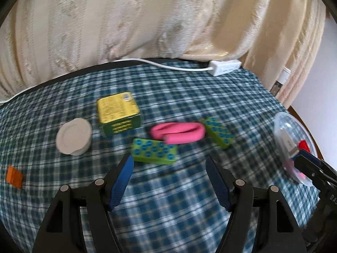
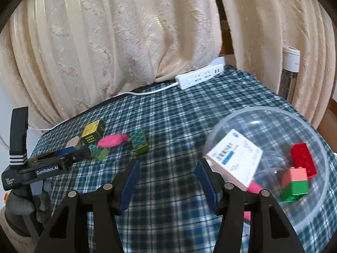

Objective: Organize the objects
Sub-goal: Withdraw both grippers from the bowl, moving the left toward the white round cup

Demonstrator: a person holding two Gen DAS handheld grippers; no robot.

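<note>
Blue ribbed pads line both pairs of fingers, and we note both pairs standing apart with nothing between them. We see the left gripper [image 1: 169,162] poised above the checked tablecloth [image 1: 189,97], its pads clear of every object; the nearer green spotted block [image 1: 154,150] lies just beyond its tips. We see the right gripper [image 2: 167,166] likewise holding nothing, its right pad [image 2: 205,181] just in front of the wall of the clear plastic bowl [image 2: 273,113]; whether it touches the wall we cannot tell.

Objects on the cloth, from the left wrist view: a pink foam loop [image 1: 179,132] between the two green spotted blocks, the farther block [image 1: 218,131] touching its right end; a yellow-topped green box [image 1: 118,112]; a round beige lid [image 1: 73,136] beside the box; an orange brick [image 1: 14,177] well apart at the left edge. Inside the bowl, from the right wrist view: a white carton [image 2: 236,158] leaning tilted, a red brick [image 2: 303,160], a pink-and-green brick [image 2: 294,181].

Writing: the side of the left gripper reads "GenRobot.AI" in the right wrist view. The carton carries blue print and the box yellow print, both too blurred to read. A white power strip [image 2: 200,78] lies at the far table edge, against the cream curtain [image 2: 126,42].
</note>
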